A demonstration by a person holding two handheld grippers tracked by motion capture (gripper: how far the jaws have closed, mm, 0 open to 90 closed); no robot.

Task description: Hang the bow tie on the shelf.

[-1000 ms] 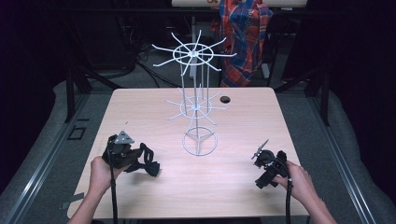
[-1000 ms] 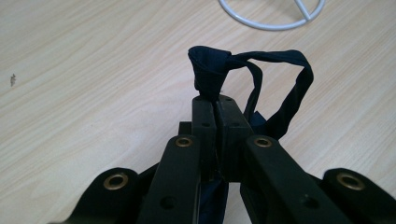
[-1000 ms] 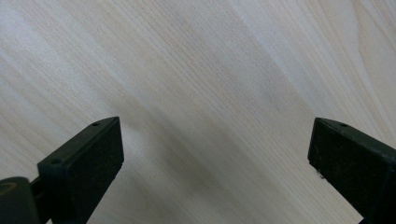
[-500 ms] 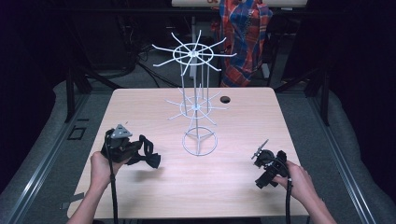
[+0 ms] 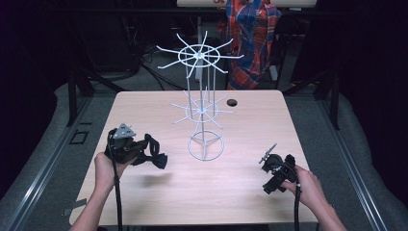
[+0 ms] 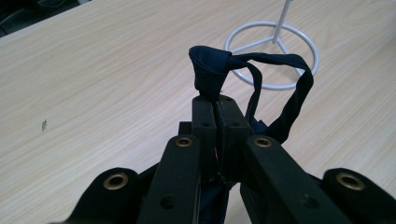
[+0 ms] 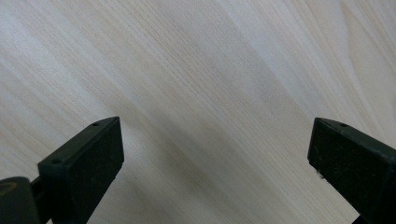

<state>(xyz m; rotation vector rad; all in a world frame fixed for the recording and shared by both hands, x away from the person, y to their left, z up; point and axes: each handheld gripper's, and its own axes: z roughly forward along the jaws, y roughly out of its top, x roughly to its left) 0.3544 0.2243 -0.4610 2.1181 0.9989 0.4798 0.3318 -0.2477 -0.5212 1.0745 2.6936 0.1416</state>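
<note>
My left gripper (image 5: 144,152) is at the table's left, lifted a little off the surface. It is shut on a dark navy bow tie (image 5: 159,160), which casts a shadow on the wood below. In the left gripper view the jaws meet at the tips (image 6: 217,100), pinching a fold of the bow tie (image 6: 210,65), and its strap (image 6: 299,93) loops off to the right. A white wire rack (image 5: 205,147) stands mid-table, its ring base (image 6: 279,41) just beyond the tie. My right gripper (image 5: 267,174) rests low at the front right, open over bare wood (image 7: 215,154).
The light wooden table (image 5: 144,110) has a small black hole (image 5: 232,102) near its far edge. The rack's spoked top (image 5: 198,55) spreads wide above the middle. A person in a plaid shirt (image 5: 250,38) stands behind the table. Dark floor surrounds it.
My left gripper has risen slightly with the bow tie still in it. The right gripper has stayed where it was.
</note>
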